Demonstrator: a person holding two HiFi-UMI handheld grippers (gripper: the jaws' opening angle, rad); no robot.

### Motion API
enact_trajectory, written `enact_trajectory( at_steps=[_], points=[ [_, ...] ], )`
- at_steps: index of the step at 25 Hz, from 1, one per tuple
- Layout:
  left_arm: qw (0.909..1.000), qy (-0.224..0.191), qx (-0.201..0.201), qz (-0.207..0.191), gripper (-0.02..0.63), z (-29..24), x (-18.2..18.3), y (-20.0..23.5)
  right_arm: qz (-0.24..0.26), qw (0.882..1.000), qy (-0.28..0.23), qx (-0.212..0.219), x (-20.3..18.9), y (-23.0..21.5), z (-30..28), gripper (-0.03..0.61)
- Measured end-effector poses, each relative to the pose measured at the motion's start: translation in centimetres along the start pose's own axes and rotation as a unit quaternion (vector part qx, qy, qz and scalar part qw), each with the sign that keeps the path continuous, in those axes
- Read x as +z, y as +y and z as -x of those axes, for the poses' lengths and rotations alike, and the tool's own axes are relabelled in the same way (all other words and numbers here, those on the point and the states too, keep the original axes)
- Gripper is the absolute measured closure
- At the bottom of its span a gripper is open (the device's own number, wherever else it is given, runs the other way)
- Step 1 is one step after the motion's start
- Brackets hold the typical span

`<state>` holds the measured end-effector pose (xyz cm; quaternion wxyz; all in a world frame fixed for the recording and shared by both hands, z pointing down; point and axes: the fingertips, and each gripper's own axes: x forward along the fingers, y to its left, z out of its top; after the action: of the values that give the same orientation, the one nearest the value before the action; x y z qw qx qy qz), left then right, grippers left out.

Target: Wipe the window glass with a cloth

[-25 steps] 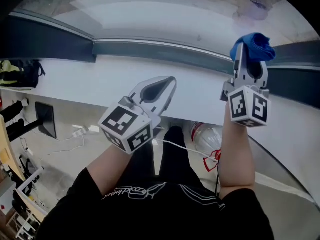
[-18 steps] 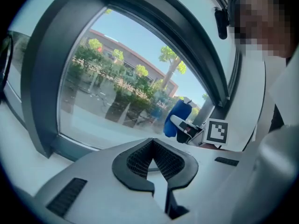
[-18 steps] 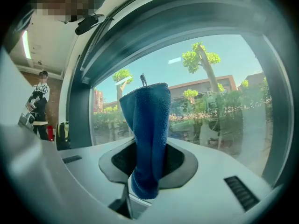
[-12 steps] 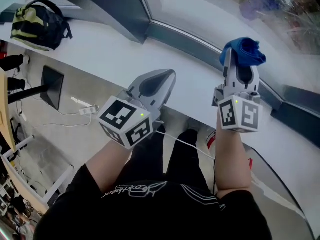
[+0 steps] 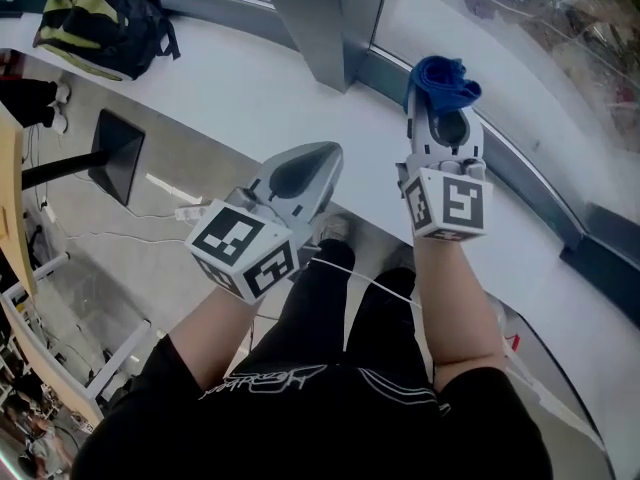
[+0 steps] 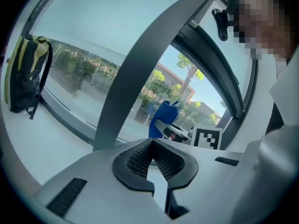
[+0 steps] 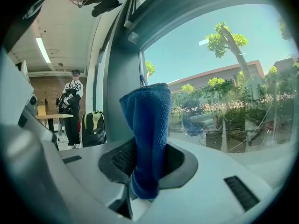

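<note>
Right gripper (image 5: 440,110) up near window glass (image 5: 540,78), jaws clamped on blue cloth (image 5: 443,80), cloth bunched above jaws, over white sill (image 5: 250,88). Left gripper (image 5: 325,156) alongside, jaws together, empty. Backpack (image 5: 100,23) on sill, far left.

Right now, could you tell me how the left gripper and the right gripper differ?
The right gripper is shut on a blue cloth; the left gripper has its jaws closed on nothing. The right gripper sits nearer the window glass than the left gripper. Both are white and point toward it.
</note>
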<state>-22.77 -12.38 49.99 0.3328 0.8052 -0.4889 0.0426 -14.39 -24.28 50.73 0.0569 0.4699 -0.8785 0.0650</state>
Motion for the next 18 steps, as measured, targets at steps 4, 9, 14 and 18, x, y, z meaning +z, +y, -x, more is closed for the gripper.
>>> enact_trajectory(
  at_steps=[4, 9, 14, 18],
  points=[
    [0.9998, -0.008, 0.01, 0.014, 0.609, 0.6, 0.1, 2.6, 0.004, 1.0, 0.009, 0.006, -0.9, 1.6, -3.9, 0.485],
    [0.9995, -0.005, 0.008, 0.029, 0.609, 0.5, -0.1, 4.5, 0.0, 1.0, 0.024, -0.009, -2.1, 1.8, -8.0, 0.485],
    [0.9995, -0.008, 0.009, 0.029, 0.609, 0.3, 0.3, 5.4, -0.003, 0.999, 0.032, -0.033, -3.0, 0.6, -9.8, 0.485],
    [0.9993, -0.004, 0.009, 0.037, 0.609, -0.3, 0.0, 5.4, 0.01, 0.999, 0.028, -0.039, -2.9, 0.1, -9.7, 0.485]
  ],
)
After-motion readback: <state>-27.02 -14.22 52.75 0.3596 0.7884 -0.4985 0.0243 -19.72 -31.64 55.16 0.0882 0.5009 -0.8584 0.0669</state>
